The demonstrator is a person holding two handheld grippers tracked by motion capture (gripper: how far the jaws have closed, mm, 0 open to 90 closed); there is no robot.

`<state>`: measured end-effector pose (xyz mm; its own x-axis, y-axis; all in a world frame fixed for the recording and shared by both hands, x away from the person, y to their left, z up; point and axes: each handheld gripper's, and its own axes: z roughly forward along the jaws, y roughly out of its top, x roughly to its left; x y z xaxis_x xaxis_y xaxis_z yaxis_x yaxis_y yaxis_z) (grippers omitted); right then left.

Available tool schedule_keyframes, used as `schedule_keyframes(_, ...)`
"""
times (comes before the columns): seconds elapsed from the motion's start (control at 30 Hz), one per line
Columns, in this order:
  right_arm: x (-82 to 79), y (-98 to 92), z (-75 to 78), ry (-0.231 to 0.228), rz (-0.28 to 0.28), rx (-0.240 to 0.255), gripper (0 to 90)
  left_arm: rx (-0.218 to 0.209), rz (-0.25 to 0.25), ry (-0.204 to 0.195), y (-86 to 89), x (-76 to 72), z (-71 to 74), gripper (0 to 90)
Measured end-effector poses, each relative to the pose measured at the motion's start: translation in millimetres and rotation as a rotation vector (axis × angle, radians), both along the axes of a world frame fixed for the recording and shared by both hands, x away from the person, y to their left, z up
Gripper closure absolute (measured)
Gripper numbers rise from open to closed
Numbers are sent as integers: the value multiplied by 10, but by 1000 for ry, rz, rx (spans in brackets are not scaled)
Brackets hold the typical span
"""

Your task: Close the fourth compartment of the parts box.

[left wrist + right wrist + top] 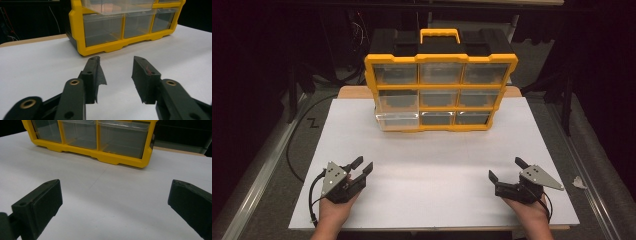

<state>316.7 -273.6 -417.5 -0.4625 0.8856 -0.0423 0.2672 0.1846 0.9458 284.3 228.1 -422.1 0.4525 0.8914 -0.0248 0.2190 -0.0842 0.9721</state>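
Note:
A yellow-framed organizer [440,107] with clear plastic drawers stands upright at the far middle of the white board [437,170]. Its bottom-left drawer [397,121] sticks out a little. My left gripper [364,163] rests near the front left of the board, held by a hand, jaws apart with nothing between them. In the left gripper view the left gripper [116,60] points at the organizer [80,47], with a protruding drawer [120,6] above. My right gripper [504,167] sits at the front right, wide open and empty. The right gripper [115,182] faces the organizer's [100,155] lower row.
A black case with a yellow handle [439,35] sits behind the organizer. A black cable [294,150] loops on the floor at the left. A small white scrap [579,182] lies off the board's right edge. The surroundings are dark.

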Motion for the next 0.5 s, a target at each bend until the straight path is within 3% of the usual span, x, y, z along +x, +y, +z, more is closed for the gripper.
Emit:
schedule_keyframes(0.27, -4, 1, -4, -5, 4, -7, 8, -24, 12, 2, -11, 17, 12, 749)
schedule_keyframes(0.5, 10, -5, 4, -9, 1, -8, 8, -9, 15, 11, -24, 25, 3, 840)
